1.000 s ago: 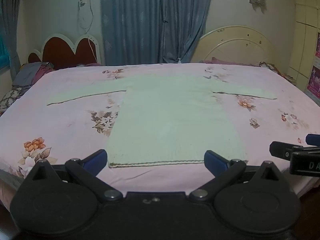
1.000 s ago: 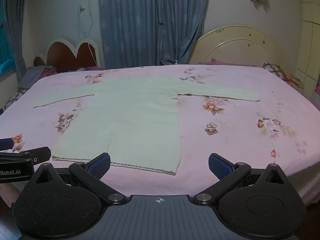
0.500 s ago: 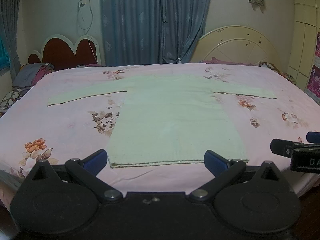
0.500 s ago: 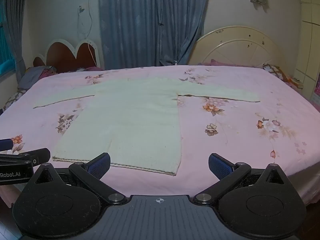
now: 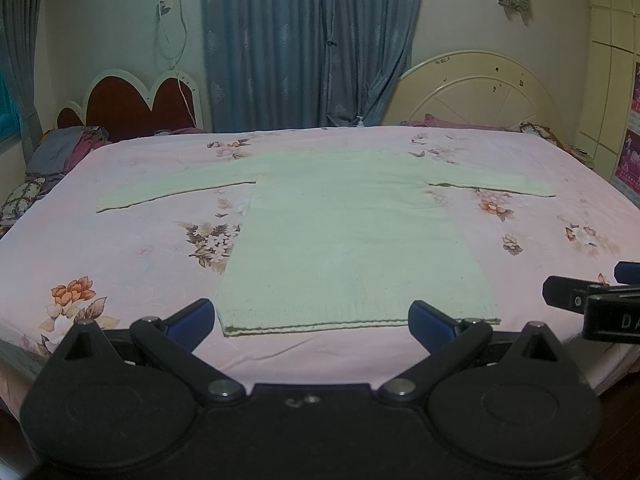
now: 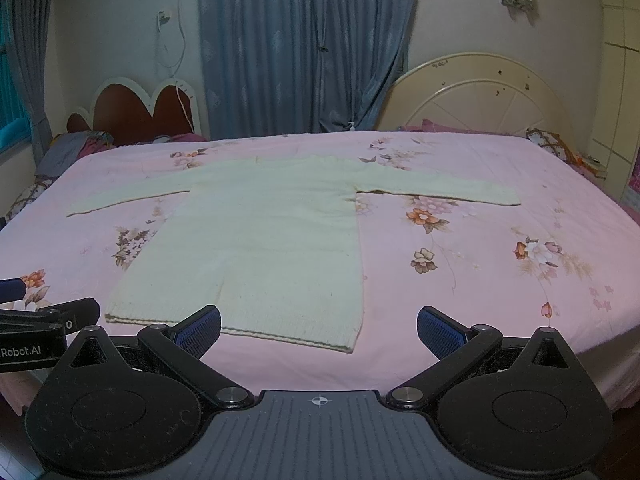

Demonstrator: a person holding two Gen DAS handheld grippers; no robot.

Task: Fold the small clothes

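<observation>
On pink bed (image 5: 120,248), flat pale sweater (image 5: 352,240), both tools (image 5: 308,320) (image 6: 320,328) wide open, empty.

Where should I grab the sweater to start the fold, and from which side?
Take the sweater by its cuffs. It lies flat on the bed, sleeves spread wide, hem nearest you. Bring the left gripper in from the left to its sleeve end, the right gripper from the right to the other, pinching low at the edge.

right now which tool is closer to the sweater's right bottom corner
Right. The right tool has that hem corner between its open fingers. The left tool sits further left, centred on the sweater hem.
</observation>
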